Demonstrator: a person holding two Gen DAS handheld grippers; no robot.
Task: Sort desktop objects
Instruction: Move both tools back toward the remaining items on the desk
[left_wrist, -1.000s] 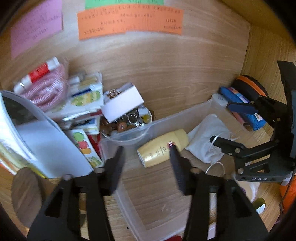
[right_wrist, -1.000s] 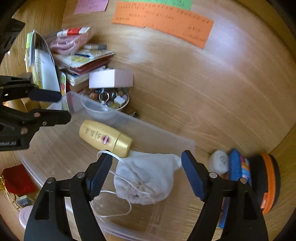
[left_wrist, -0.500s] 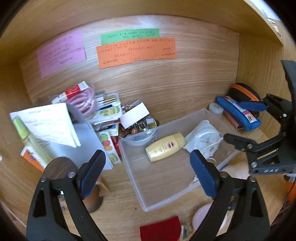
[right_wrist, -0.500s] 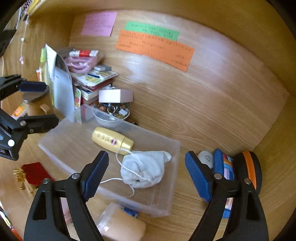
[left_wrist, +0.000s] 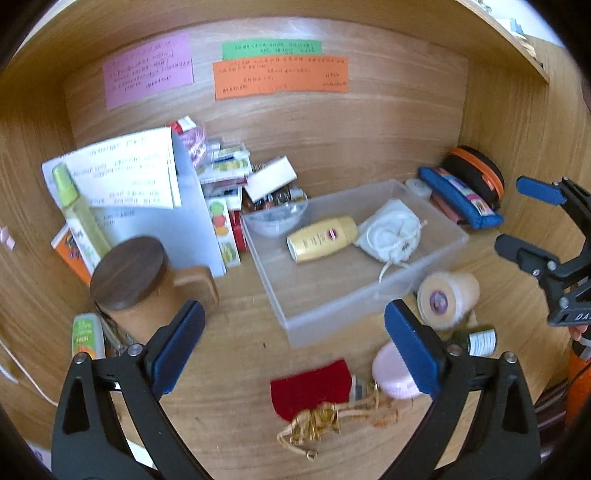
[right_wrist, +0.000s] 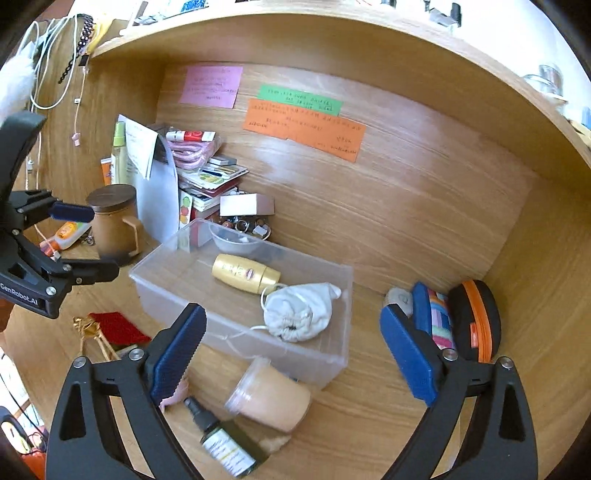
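Clear plastic bin (left_wrist: 369, 306) sits mid-desk, holding a gold bottle (left_wrist: 322, 239) on its side and a white drawstring pouch (left_wrist: 392, 231) just beside it, the two touching at the bottle's cap end.

Left gripper (left_wrist: 291, 349): jaws wide apart, having just been opening, nothing between the pads. Right gripper (right_wrist: 291, 354): jaws likewise wide, having just been opening, also empty.

Unsorted items lie outside the bin, along its near wall:
- Peach jar (right_wrist: 269, 398), on its side, touching the bin wall. Judged rigid, smooth and likely to roll; best gripped across the body, away from the lid.
- Dark dropper bottle (right_wrist: 225, 439), lying just beside the jar. Judged small, hard, possibly glass; take it across the label.
- Red pouch (left_wrist: 310, 387) with gold cord (left_wrist: 314, 428), flat on the desk. Judged soft and light; pinch one edge, mind the trailing cord.
- Pink lid (left_wrist: 391, 373), partly hidden behind the left gripper's right finger.

Relative to the fingers: in the right wrist view the jar and dropper lie below and between the spread fingers, nearer the left one. In the left wrist view the red pouch lies between the fingers, close beneath.
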